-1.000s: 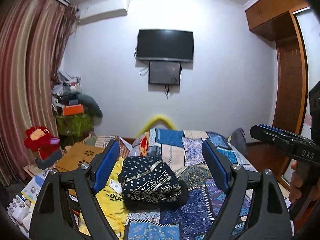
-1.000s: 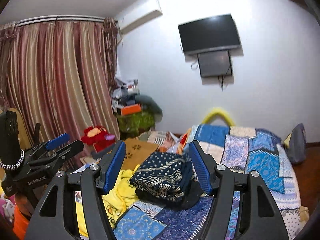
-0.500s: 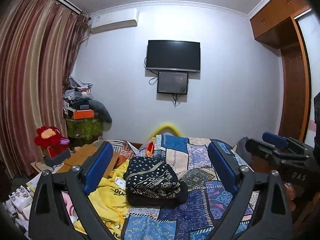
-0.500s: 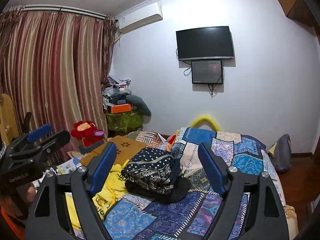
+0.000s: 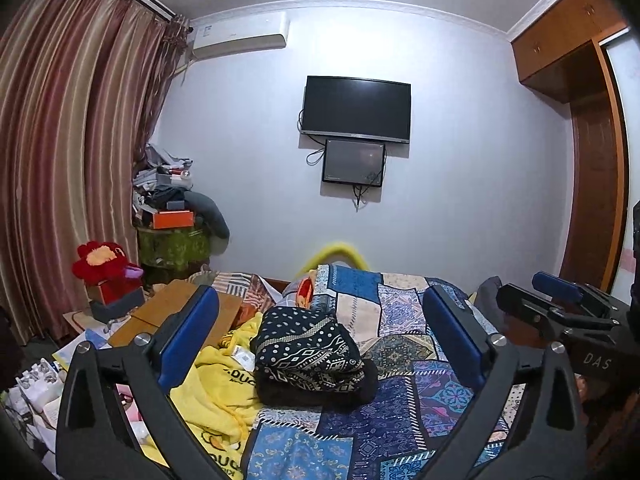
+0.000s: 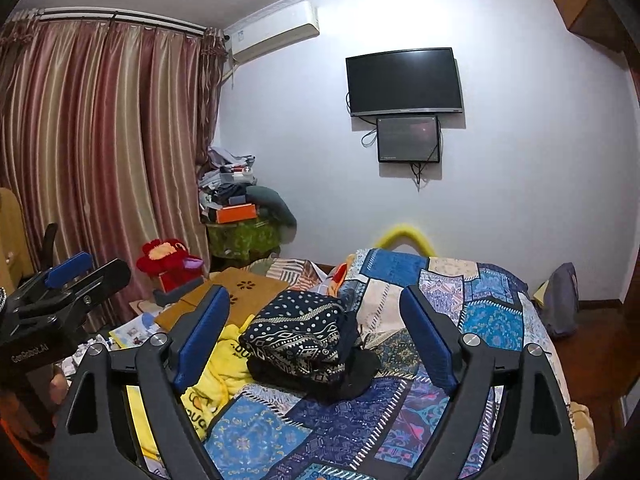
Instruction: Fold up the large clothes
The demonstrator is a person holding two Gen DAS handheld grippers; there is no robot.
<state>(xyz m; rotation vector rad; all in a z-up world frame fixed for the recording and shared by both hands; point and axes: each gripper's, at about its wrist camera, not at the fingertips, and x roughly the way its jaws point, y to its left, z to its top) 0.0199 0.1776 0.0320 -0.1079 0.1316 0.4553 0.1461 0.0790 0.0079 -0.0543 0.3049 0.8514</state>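
A folded dark navy garment with white dots and patterns (image 5: 308, 350) lies on the patchwork bedspread (image 5: 400, 320); it also shows in the right wrist view (image 6: 298, 334). A crumpled yellow garment (image 5: 218, 380) lies to its left, also seen from the right wrist (image 6: 208, 372). My left gripper (image 5: 320, 340) is open and empty, held back from the bed. My right gripper (image 6: 316, 334) is open and empty, likewise apart from the clothes. Each gripper shows in the other's view: the right one (image 5: 560, 312) and the left one (image 6: 68, 280).
A wooden board (image 5: 176, 312) and a red plush toy (image 5: 104, 264) are left of the bed. A cluttered green stand (image 5: 174, 240) is in the corner by the curtain (image 5: 60, 160). A TV (image 5: 356, 108) hangs on the far wall. A wardrobe (image 5: 592, 160) stands at the right.
Both grippers have pulled back and tilted up from the bed; the folded garment looks smaller and lower. Both stay open and empty.
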